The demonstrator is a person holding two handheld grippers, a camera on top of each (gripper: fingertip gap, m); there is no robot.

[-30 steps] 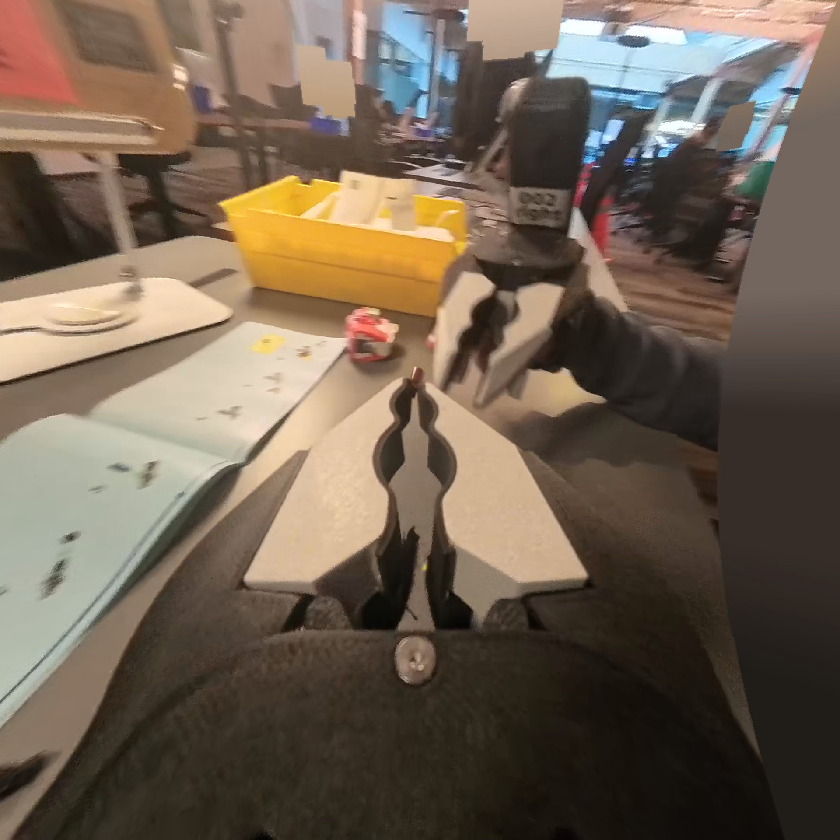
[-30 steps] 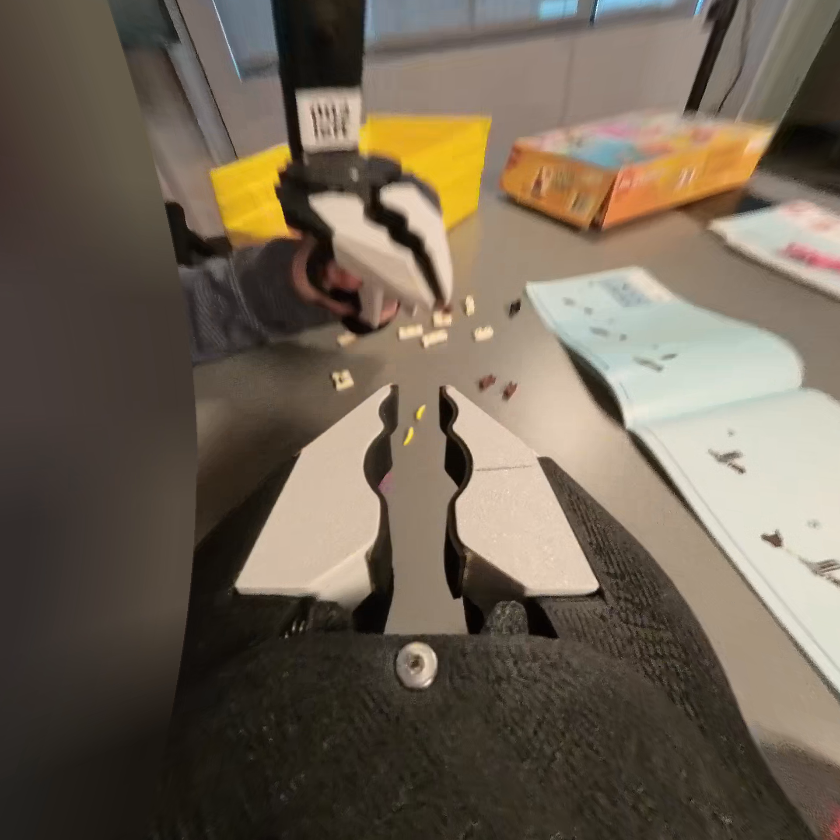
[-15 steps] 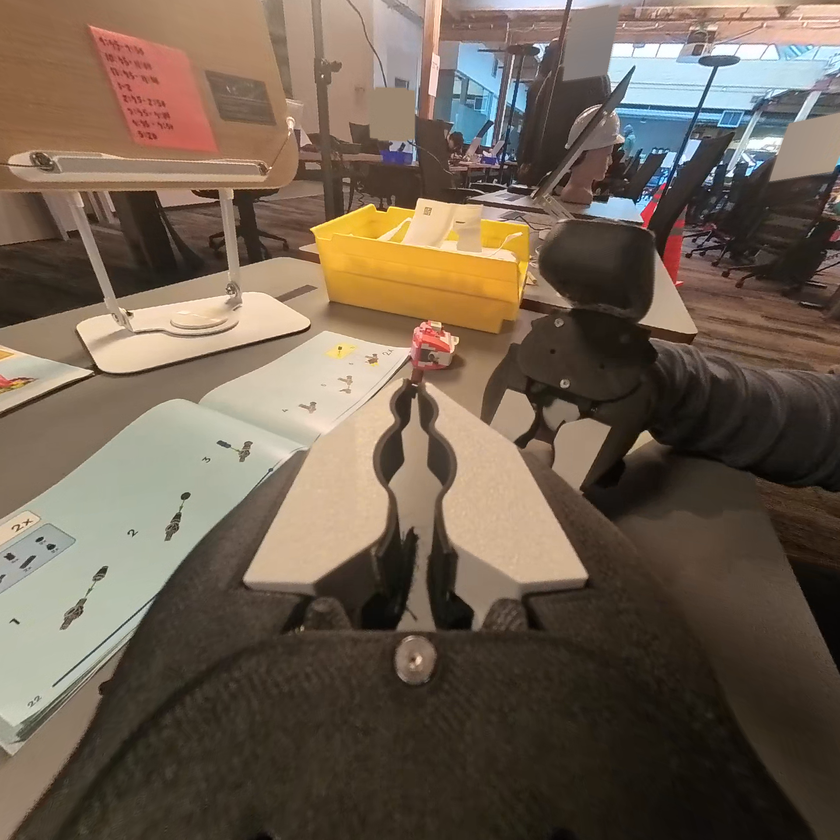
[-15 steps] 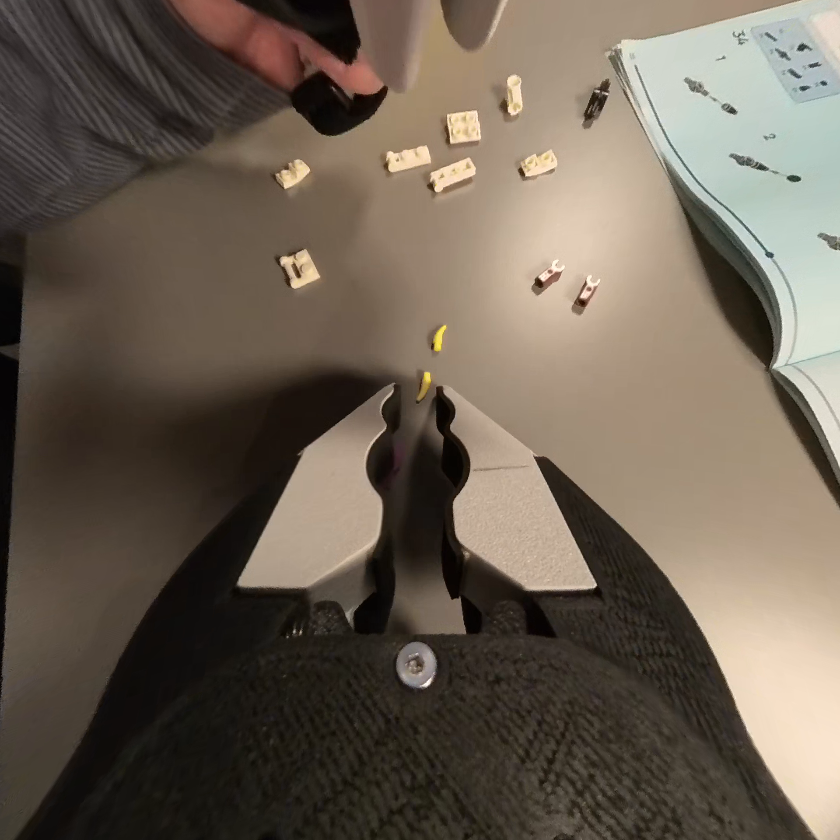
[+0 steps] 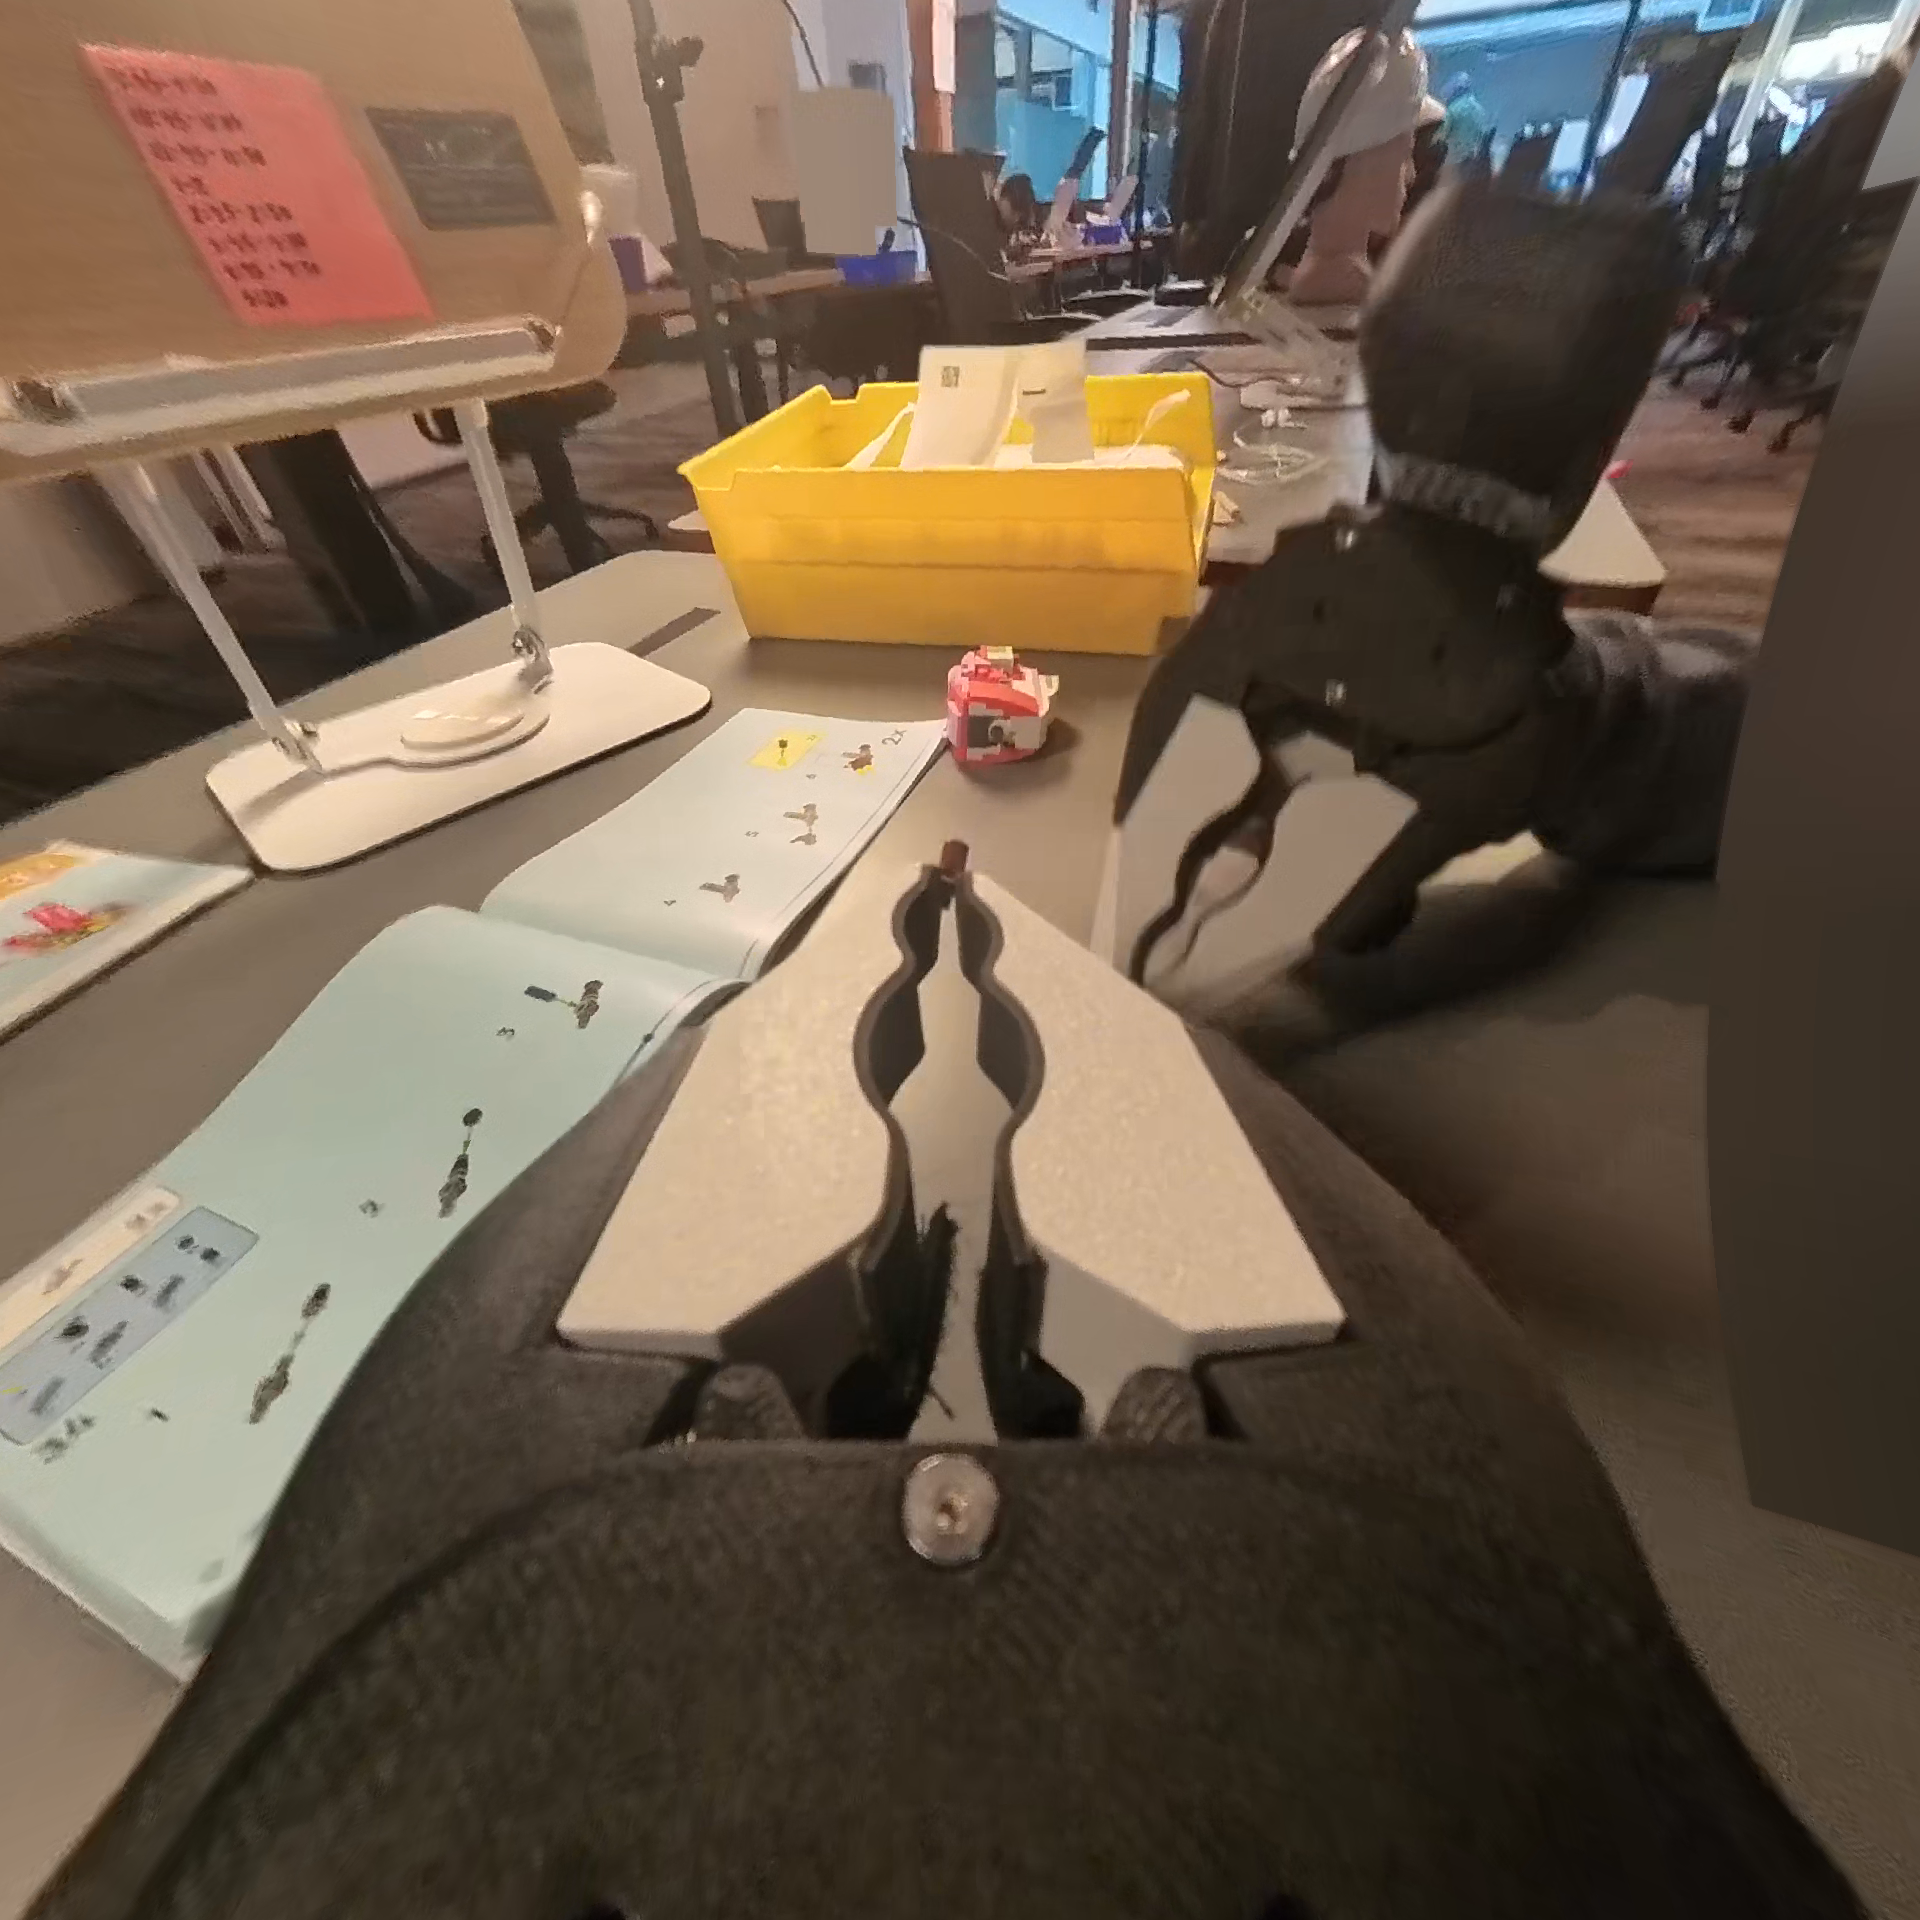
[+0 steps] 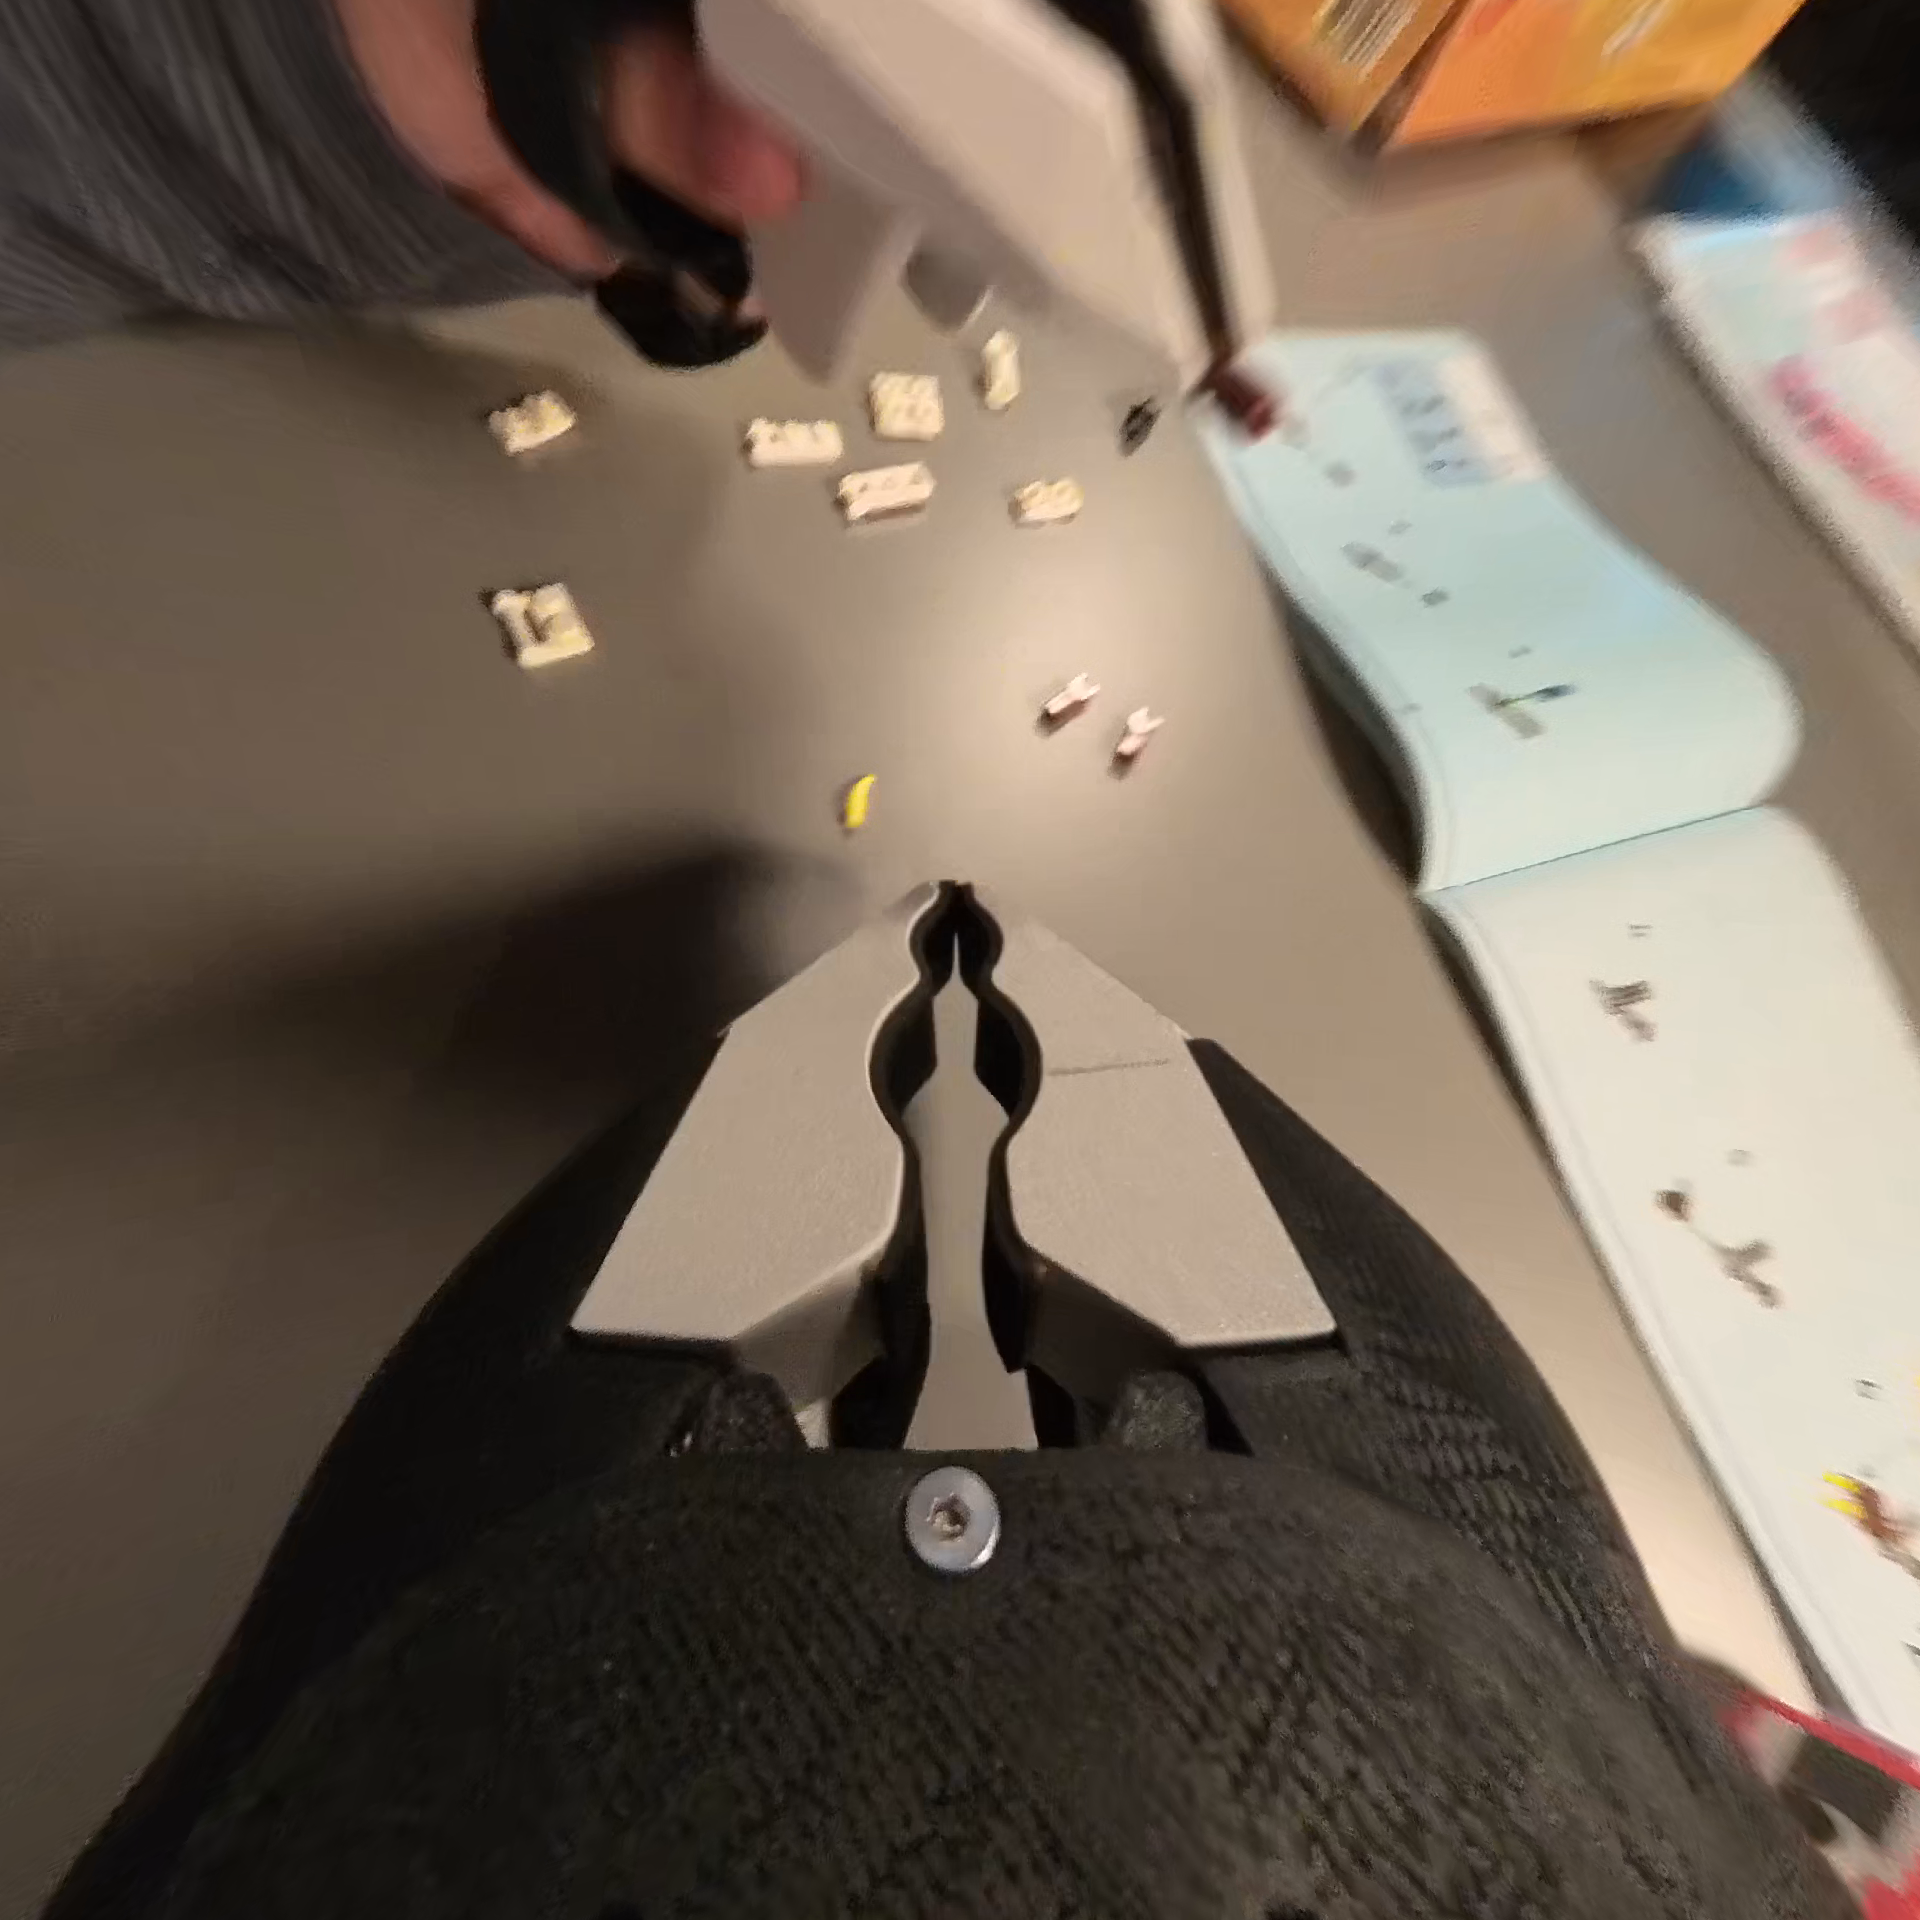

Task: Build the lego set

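Around my right gripper [image 6: 951, 894] cream bricks [image 6: 894, 488] lie at 12 o'clock and an open booklet [image 6: 1538, 623] at 2. Its jaws were apart half a second ago and are now closed; I cannot tell whether they hold the yellow piece seen there before. One yellow piece [image 6: 860, 802] lies just ahead. My left gripper [image 5: 951, 883] pinches a small dark-red piece [image 5: 952, 858] that points forward.

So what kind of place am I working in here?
Probably a shared open-plan office or lab: rows of desks and office chairs run behind the grey table, which holds a yellow bin, an open instruction booklet and small toy bricks.
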